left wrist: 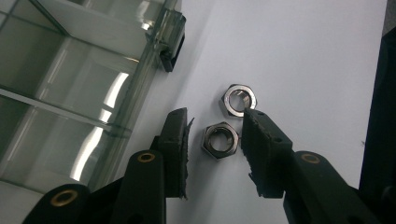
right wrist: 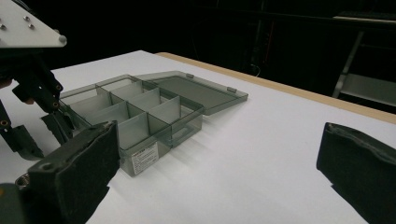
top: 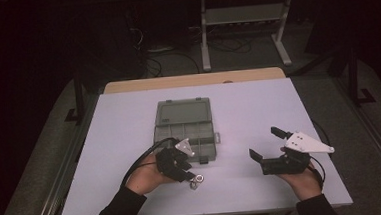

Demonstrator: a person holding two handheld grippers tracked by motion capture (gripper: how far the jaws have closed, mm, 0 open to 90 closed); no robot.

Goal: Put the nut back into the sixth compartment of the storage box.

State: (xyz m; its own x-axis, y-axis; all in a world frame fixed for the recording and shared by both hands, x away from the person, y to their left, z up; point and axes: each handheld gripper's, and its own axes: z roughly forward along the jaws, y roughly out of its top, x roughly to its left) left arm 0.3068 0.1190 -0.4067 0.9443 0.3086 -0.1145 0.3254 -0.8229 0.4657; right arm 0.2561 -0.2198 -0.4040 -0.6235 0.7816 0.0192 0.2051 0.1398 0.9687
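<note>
Two steel hex nuts lie on the white table beside a clear compartment box [top: 184, 119] whose lid is folded open toward the back. My left gripper [top: 189, 174] points down at them, open. In the left gripper view the nearer nut [left wrist: 220, 140] sits between the two pads without touching either. The farther nut [left wrist: 238, 99] lies just past the right pad [left wrist: 259, 140]. In the high view the nuts [top: 197, 180] show as a small bright cluster. My right gripper [top: 265, 142] hovers open at the right, with nothing between its pads, aimed at the box [right wrist: 140, 114].
The box's compartments [left wrist: 70, 88] look bare where I can see them, and a latch [left wrist: 171, 56] juts from its front wall. The white table [top: 248, 109] has a wooden strip [top: 192, 80] along its far edge. Dark floor, cables and a metal frame [top: 243, 24] lie beyond.
</note>
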